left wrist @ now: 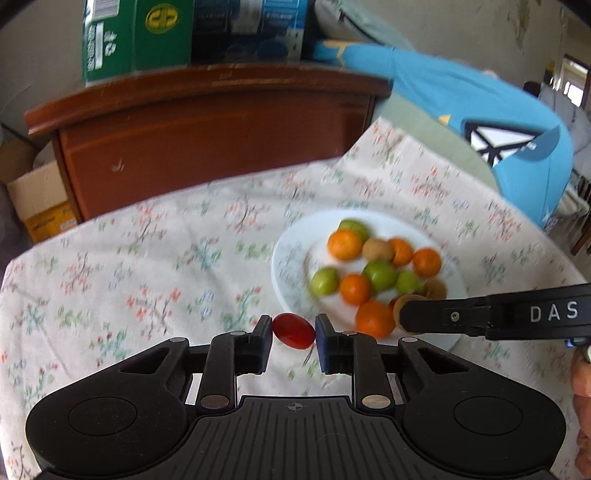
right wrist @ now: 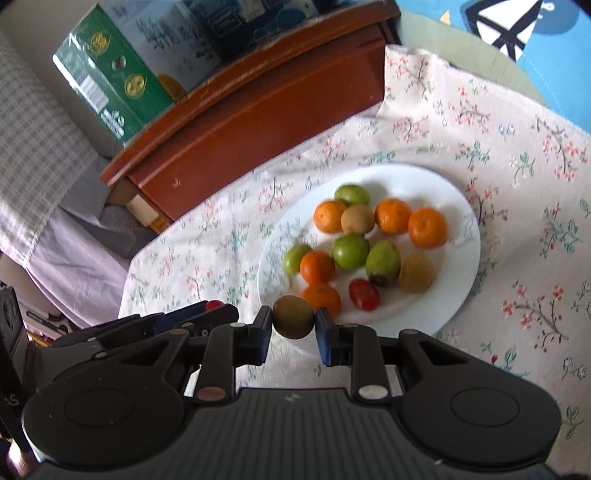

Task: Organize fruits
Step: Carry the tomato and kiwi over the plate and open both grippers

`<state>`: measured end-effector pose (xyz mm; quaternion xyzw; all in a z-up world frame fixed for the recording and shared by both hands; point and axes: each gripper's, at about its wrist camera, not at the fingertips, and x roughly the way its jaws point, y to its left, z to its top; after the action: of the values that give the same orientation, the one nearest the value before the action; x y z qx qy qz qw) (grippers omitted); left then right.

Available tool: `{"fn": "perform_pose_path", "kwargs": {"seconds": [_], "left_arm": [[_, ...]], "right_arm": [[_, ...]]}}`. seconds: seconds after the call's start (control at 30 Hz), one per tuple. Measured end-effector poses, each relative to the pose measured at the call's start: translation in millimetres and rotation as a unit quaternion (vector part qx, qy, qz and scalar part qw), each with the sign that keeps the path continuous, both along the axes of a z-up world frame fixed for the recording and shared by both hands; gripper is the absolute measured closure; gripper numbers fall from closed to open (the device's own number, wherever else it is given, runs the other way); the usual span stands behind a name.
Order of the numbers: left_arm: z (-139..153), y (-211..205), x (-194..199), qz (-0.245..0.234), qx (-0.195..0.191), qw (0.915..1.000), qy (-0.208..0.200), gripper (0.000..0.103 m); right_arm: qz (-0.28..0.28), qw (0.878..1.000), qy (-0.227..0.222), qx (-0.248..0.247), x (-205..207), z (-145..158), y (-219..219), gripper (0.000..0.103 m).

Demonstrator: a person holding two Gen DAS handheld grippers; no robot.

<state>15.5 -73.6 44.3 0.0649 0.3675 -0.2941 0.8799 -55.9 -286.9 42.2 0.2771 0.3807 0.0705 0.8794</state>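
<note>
Your left gripper is clamped on a small red tomato-like fruit, the two pads pressing its ends, and the fruit sits between them over the floral tablecloth, just to the near left of the white plate. Whether it touches the cloth, you cannot tell from this view.

Your right gripper is closed on a brownish-green round fruit, pinched at both sides, at the near rim of the same white plate. From the left wrist view that gripper's finger reaches in from the right, over the plate's near edge, with the brownish fruit showing at its tip.

On the plate lie several oranges, a few green fruits, a couple more brownish ones and another red fruit, loosely mixed and mostly touching one another in the middle of the plate.

Beyond the cloth stands a reddish-brown wooden cabinet, and on top of it a green carton beside a dark blue box. To the right, behind the table, lies bright blue fabric with a white and dark print.
</note>
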Motion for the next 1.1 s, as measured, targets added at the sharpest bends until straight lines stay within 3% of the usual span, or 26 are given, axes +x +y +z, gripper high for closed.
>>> {"fn": "perform_pose_path", "kwargs": {"seconds": [0.37,0.9,0.93,1.1], "left_arm": [[4.6,-17.0,11.1,-0.005,-0.033,0.9994,0.003,0.080],[-6.6,-32.4,20.2,-0.003,-0.046,0.9985,0.029,0.077],[-5.5,-32.5,19.6,-0.003,-0.046,0.9985,0.028,0.075],[2.6,-29.3,15.5,0.010,-0.045,0.9989,0.013,0.044]], "right_arm": [[-0.063,0.997,-0.020,0.034,7.7,4.2,-33.6,0.077],[-0.082,0.994,0.007,0.073,18.7,-18.2,-39.1,0.074],[-0.084,0.994,0.005,0.073,18.5,-17.4,-39.7,0.074],[-0.091,0.993,-0.004,0.071,16.0,-10.2,-41.4,0.074]]}}
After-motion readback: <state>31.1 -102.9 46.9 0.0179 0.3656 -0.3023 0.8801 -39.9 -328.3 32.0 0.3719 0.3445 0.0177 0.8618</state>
